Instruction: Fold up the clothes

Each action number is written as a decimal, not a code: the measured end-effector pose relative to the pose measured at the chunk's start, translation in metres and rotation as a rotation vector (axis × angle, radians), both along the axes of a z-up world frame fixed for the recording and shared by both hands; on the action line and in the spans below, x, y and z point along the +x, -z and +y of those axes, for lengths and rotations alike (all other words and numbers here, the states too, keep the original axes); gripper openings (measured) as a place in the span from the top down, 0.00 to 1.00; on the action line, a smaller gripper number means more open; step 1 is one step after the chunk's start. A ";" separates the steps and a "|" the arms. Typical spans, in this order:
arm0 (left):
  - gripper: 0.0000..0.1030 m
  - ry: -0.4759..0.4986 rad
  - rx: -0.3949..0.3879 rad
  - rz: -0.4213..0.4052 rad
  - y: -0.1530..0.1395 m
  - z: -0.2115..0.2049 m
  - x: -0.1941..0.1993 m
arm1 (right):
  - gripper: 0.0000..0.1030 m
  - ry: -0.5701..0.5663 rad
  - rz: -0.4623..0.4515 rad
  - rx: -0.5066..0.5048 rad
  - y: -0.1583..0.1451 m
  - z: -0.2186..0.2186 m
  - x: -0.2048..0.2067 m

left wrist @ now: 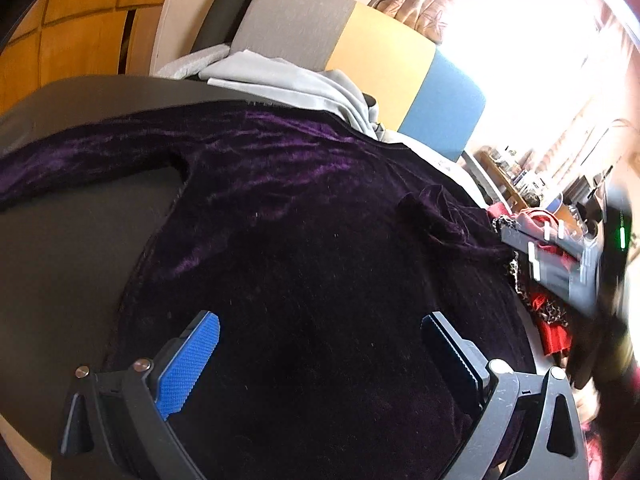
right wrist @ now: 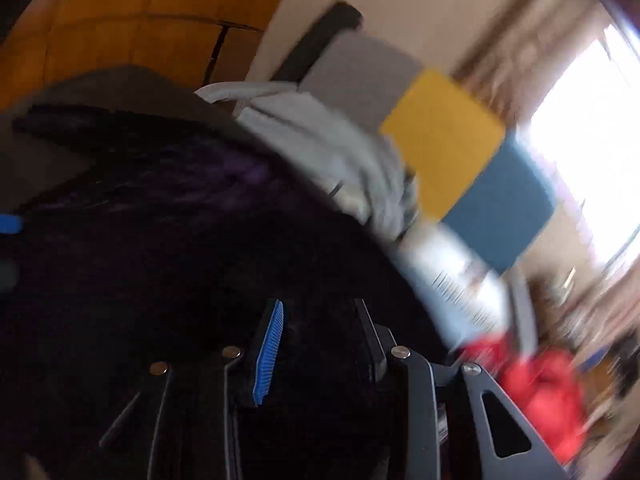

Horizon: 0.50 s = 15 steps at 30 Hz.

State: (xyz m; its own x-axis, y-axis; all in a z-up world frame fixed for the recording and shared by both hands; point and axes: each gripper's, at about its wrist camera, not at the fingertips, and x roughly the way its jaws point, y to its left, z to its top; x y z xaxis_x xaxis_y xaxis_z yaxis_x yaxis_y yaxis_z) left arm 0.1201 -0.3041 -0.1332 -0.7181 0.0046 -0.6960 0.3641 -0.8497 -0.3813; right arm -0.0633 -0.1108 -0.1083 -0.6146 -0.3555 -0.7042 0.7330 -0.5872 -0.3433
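Our left gripper (left wrist: 320,344) hangs with its jaws spread wide over the dark purple velvet garment (left wrist: 280,208), nothing between the blue pad (left wrist: 192,360) and the black one. Our right gripper (right wrist: 316,344) shows in a blurred picture, its jaws parted by a narrow gap above the same dark cloth; we cannot tell whether any fabric is caught between them. From the left wrist it appears as a blurred shape by the garment's right edge. The garment lies spread across the grey table (left wrist: 60,240), one sleeve reaching toward the table's left edge. A pale grey garment (left wrist: 288,80) is heaped at the far edge, before a grey, yellow and blue panel (left wrist: 380,48). Red clothes (left wrist: 552,336) lie off the right edge.
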 end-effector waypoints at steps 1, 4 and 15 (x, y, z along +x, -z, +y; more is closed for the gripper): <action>0.01 0.007 -0.013 0.002 -0.002 0.000 -0.003 | 0.67 0.027 -0.050 -0.033 0.009 0.013 0.005; 0.01 0.054 -0.049 0.007 -0.008 0.008 -0.023 | 0.67 0.158 -0.183 -0.142 0.035 0.061 0.005; 0.01 0.396 -0.417 0.019 -0.034 0.089 -0.137 | 0.30 0.278 -0.293 -0.349 0.076 0.111 0.002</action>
State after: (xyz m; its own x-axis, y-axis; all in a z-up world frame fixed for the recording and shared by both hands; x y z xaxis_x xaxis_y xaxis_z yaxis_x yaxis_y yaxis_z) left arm -0.0171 -0.2150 -0.0996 -0.7296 0.0036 -0.6838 -0.0159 -0.9998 0.0117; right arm -0.0614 -0.0002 -0.1838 -0.5146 -0.4512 -0.7291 0.5693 -0.8156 0.1029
